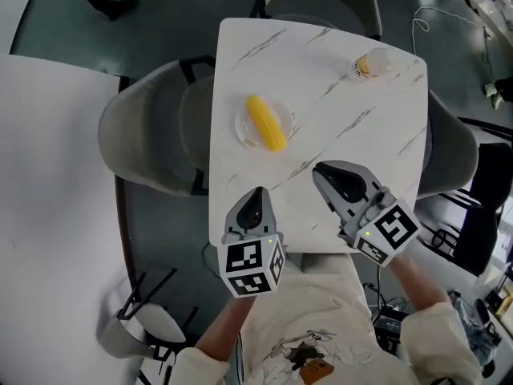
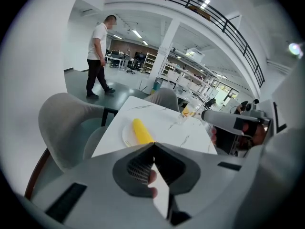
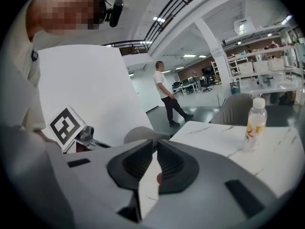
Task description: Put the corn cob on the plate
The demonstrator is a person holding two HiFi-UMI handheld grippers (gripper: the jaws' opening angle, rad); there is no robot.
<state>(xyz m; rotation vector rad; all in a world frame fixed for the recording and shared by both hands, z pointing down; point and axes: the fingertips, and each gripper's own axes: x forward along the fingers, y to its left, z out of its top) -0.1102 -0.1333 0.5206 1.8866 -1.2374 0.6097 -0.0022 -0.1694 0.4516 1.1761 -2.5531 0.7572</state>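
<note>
A yellow corn cob lies on a small clear plate on the left part of the white marble table. The left gripper view shows the same corn cob and plate just beyond the jaws. My left gripper hovers over the table's near edge, below the plate, shut and empty. My right gripper hangs to the right of it above the table, its jaws drawn nearly together with nothing between them.
A drink bottle stands at the table's far right, also visible as the bottle in the right gripper view. Grey chairs surround the table. A large white surface lies at the left. A person walks in the background.
</note>
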